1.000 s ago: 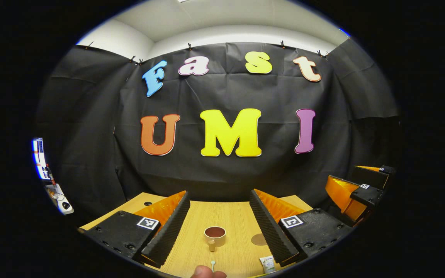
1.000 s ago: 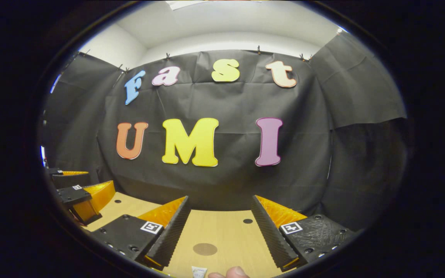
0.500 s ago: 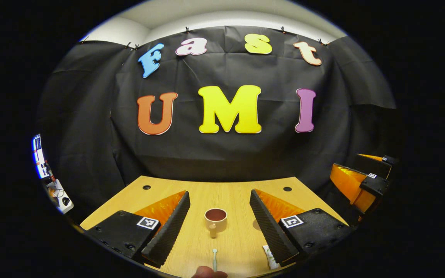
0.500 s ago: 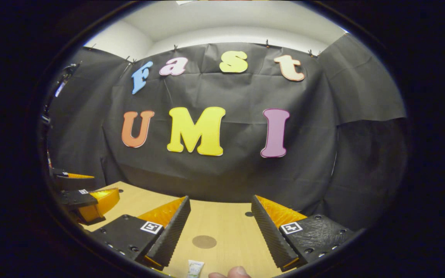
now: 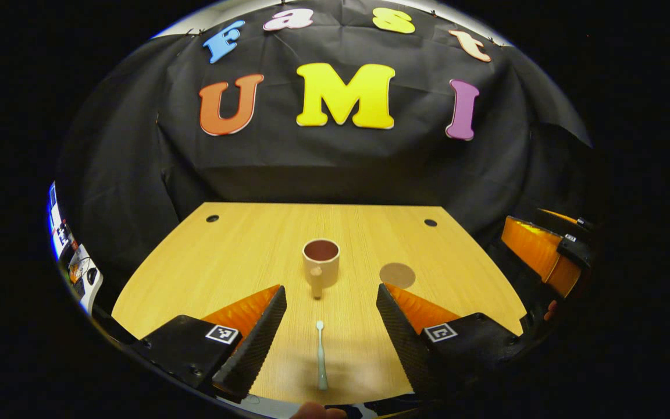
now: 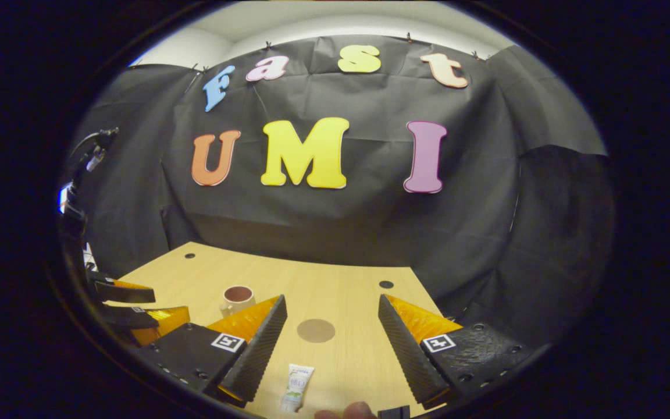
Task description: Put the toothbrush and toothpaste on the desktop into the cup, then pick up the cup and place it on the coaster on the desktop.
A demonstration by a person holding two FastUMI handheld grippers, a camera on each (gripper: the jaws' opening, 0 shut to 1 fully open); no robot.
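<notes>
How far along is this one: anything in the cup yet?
Nothing done yet. The cup looks empty, standing off the coaster. The toothbrush lies on the desk between the open left gripper fingers; the toothpaste lies between the open right gripper fingers. Neither is gripped. Left: both pickups, dropping them in, moving the cup.

Tan cup (image 5: 321, 262) upright mid-desktop (image 5: 207, 267), dark inside, empty, handle toward the near edge, pale toothbrush (image 5: 321, 355) flat just nearer than the cup, in line with its handle, round brown coaster (image 5: 397, 274) flat right of the cup, white toothpaste (image 6: 295, 387) tube flat nearer than the coaster.
</notes>
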